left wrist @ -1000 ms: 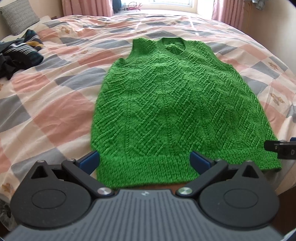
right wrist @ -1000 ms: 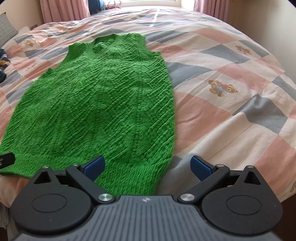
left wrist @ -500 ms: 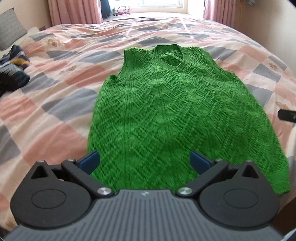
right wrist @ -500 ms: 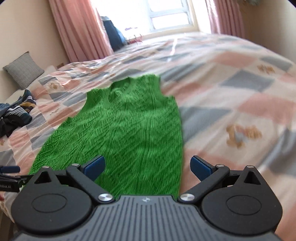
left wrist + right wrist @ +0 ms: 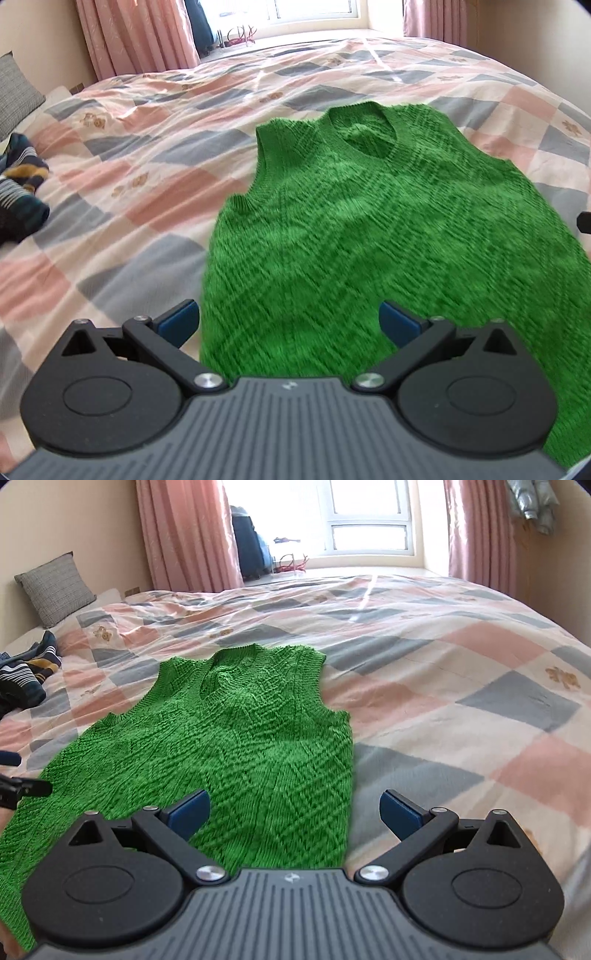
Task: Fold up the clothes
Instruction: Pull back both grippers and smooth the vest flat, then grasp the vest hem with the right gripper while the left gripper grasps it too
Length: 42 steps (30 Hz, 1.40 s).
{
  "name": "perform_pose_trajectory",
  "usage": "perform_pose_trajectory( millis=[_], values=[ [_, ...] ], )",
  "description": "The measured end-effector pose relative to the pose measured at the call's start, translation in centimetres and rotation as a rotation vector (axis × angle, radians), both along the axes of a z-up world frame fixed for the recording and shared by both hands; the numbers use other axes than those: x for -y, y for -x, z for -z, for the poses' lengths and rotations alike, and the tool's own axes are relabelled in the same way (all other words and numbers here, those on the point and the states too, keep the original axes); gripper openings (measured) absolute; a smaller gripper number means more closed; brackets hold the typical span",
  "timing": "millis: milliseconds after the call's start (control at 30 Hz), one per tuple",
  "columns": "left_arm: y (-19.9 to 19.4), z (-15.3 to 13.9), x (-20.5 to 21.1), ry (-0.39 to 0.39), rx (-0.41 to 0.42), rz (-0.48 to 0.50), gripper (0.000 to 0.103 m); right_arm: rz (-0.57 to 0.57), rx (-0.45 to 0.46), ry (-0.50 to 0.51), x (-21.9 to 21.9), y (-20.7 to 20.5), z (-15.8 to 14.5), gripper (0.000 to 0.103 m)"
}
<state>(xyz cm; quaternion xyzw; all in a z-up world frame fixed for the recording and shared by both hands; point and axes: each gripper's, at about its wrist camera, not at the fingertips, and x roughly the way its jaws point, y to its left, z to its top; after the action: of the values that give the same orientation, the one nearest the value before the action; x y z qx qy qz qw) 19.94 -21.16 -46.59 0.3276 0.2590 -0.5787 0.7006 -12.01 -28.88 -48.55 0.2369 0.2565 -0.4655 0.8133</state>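
Sunlit bed [image 5: 461,672] carries the vest [image 5: 236,746] flat at lower centre, ready for folding. Both my left tool [image 5: 290,319] and right tool [image 5: 295,808] hover spread, gripping nothing.

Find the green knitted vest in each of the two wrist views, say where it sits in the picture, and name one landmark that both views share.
Left wrist view: the green knitted vest fills the centre and right, neckline towards the top.
Right wrist view: the green knitted vest lies left of centre, running down to the lower left corner.
Shared landmark: the grey pillow at the left edge of both views.
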Motion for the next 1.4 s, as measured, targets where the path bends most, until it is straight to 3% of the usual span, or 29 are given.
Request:
perform_pose_trajectory(
  millis=[300,433,700,867,1067,1300,1367,1400],
  values=[
    [-4.7,0.1,6.2,0.056,-0.1,0.059,0.102,-0.034,-0.049,-0.032,5.7,-1.7,0.8,0.1],
    [-7.8,-0.3,10.1,0.074,-0.177,0.104,0.1,-0.05,-0.032,-0.03,9.7,-2.1,0.4,0.092],
    [-11.5,0.6,18.1,0.05,-0.366,0.181,0.085,-0.121,0.184,-0.136,18.8,-2.5,0.8,0.08],
    [-12.7,1.9,21.9,0.037,-0.394,0.198,0.082,-0.168,0.243,-0.192,23.4,-3.7,1.7,0.059],
    [-15.2,4.3,26.2,0.017,-0.471,0.149,0.075,-0.157,0.283,-0.227,28.1,-4.0,3.6,0.059],
    [-16.7,7.5,30.1,-0.003,-0.651,0.144,0.073,-0.16,0.383,-0.327,32.9,-4.5,6.9,0.059],
    [-16.6,8.0,30.9,-0.006,-0.672,0.159,0.064,-0.161,0.429,-0.349,33.8,-4.5,7.6,0.059],
    [-16.5,8.1,31.1,-0.011,-0.679,0.168,0.05,-0.163,0.453,-0.359,34.2,-4.5,7.9,0.058]
  ],
)
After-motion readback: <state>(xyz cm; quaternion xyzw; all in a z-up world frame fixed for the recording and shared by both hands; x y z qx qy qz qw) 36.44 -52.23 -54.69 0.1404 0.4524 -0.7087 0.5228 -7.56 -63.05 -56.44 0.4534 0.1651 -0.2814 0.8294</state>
